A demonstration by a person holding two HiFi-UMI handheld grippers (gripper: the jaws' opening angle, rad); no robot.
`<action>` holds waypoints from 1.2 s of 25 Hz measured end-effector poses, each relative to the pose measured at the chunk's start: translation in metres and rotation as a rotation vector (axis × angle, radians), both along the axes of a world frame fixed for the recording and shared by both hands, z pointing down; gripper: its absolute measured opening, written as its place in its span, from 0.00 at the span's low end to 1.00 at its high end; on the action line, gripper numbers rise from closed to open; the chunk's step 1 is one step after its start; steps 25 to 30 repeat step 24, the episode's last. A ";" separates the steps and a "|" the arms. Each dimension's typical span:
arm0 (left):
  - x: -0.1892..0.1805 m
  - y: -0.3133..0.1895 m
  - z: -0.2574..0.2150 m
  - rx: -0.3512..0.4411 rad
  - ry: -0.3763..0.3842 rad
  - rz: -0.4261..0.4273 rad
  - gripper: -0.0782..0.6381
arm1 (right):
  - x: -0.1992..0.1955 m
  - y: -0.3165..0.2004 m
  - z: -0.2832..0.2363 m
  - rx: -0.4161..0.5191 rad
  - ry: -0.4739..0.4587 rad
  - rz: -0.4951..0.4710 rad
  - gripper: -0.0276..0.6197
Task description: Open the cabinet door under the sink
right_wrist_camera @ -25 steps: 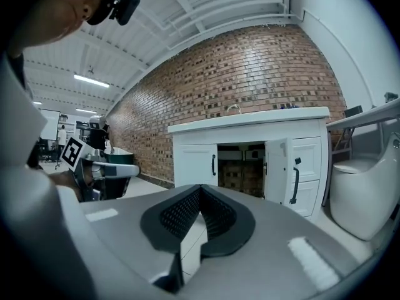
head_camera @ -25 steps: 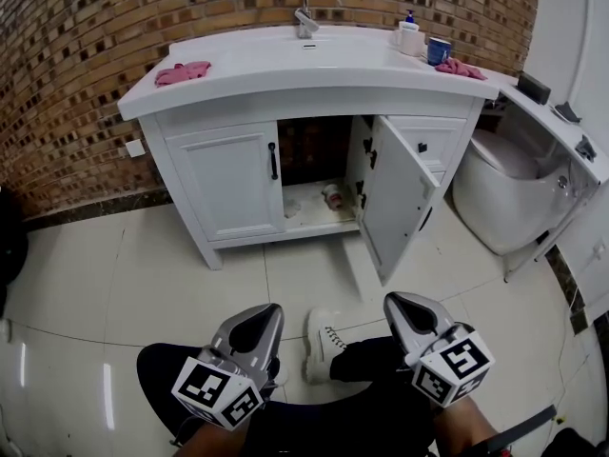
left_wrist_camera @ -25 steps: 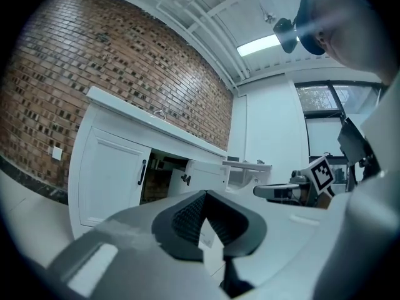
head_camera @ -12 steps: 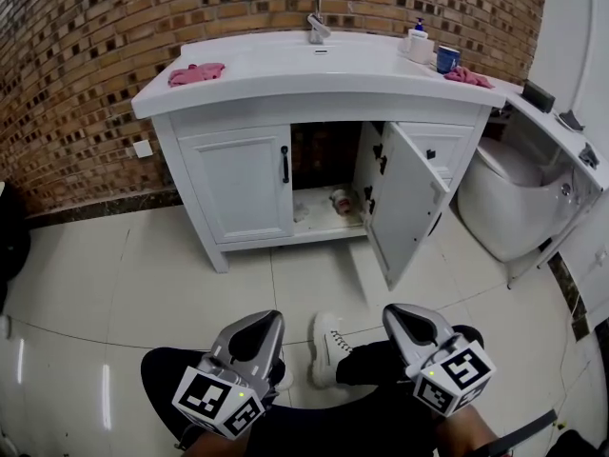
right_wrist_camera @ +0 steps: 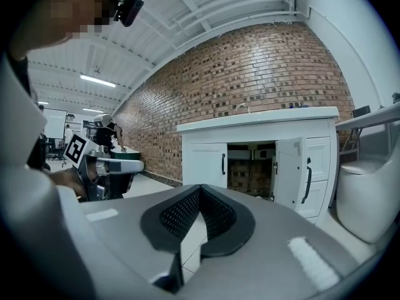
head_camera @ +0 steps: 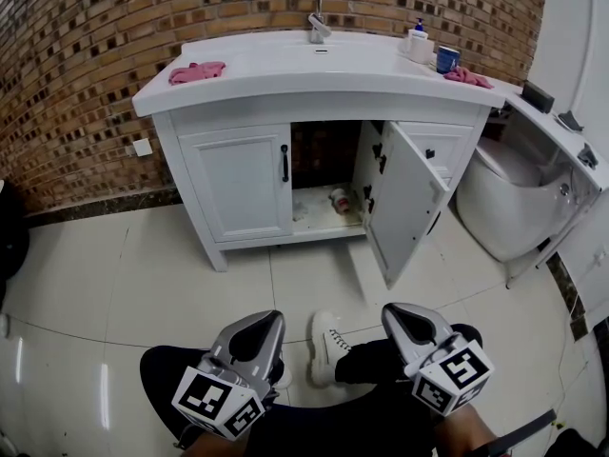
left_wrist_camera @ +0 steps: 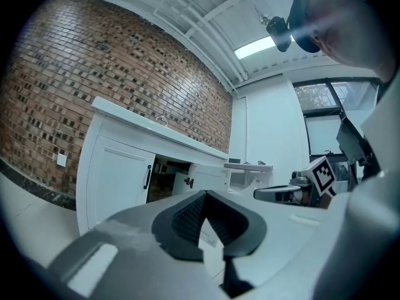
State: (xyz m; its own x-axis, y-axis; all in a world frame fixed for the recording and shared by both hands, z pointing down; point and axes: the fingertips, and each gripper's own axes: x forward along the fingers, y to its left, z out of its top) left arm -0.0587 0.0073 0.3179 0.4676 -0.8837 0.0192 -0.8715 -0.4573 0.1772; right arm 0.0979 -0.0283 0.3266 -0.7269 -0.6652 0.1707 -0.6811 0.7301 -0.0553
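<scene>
White-painted and panelled, the right cabinet door [head_camera: 404, 203] under the sink stands swung well out from the vanity [head_camera: 314, 109], its inner face and black hinges [head_camera: 380, 152] turned toward the opening. The left door [head_camera: 243, 184] beside it sits flush and closed, with a black bar handle [head_camera: 284, 164] along its inner edge. Between them the cabinet's inside is dark. A small jar-like object [head_camera: 340, 201] lies on its pale floor, too small to identify, and the back of the compartment is lost in shadow.

On the countertop, a chrome faucet [head_camera: 309, 8] rises at the back. A pink cloth [head_camera: 197, 71] lies at the left end, and a soap bottle [head_camera: 417, 38], a blue cup [head_camera: 447, 58] and another pink rag [head_camera: 466, 76] crowd the right end. A toilet [head_camera: 509, 198] stands just right of the vanity, near the open door's edge, and a brick wall [head_camera: 86, 55] runs behind.

Both grippers hang low over the person's lap, well apart from the cabinet, with glossy floor tile [head_camera: 190, 265] and a white shoe [head_camera: 328, 346] between. The left gripper [head_camera: 262, 320] has its ribbed pads pressed together at the tip with nothing between them. The right gripper [head_camera: 400, 314] is likewise closed on nothing. Each gripper's marker cube is cut partly by the lower edge of the head view.
</scene>
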 end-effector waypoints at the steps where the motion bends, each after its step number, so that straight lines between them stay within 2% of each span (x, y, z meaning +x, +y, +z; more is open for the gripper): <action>1: 0.000 0.000 0.000 0.000 -0.001 0.001 0.11 | 0.000 0.000 0.000 0.000 -0.001 0.002 0.05; 30: 0.002 0.000 0.000 -0.001 -0.022 0.007 0.11 | -0.002 0.000 -0.001 0.018 0.000 -0.002 0.05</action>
